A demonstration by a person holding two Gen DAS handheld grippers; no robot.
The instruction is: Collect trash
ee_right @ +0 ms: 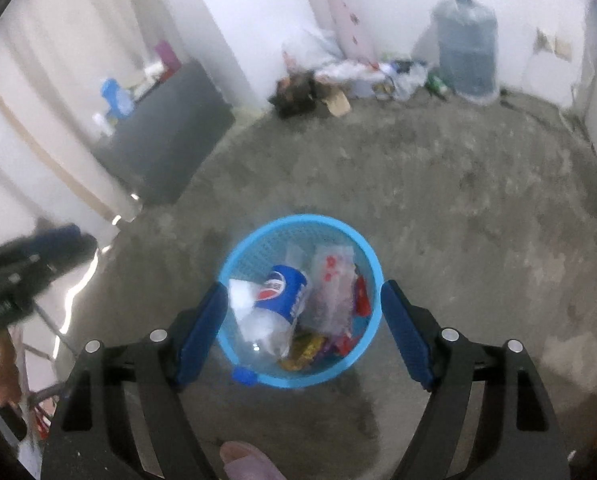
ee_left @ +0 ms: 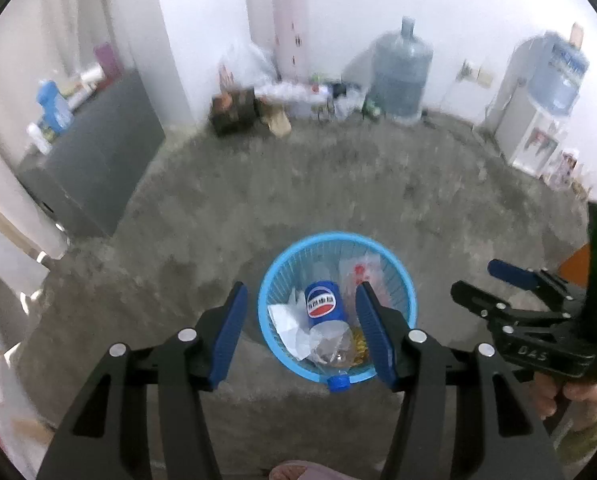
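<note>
1. My left gripper (ee_left: 298, 332) and right gripper (ee_right: 302, 332) hang with jaws apart, empty.
2. The Pepsi bottle (ee_left: 322, 320) lies in the blue wastebasket (ee_left: 274, 272), its cap (ee_left: 337, 383) overhanging the rim; a nudge could tip it out.

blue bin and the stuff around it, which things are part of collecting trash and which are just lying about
Job:
- blue bin
- pepsi bottle in it
- crumpled paper in it
- snack wrappers in it

Lying about:
- water jug
- dark cabinet
- water dispenser
- wall clutter
</note>
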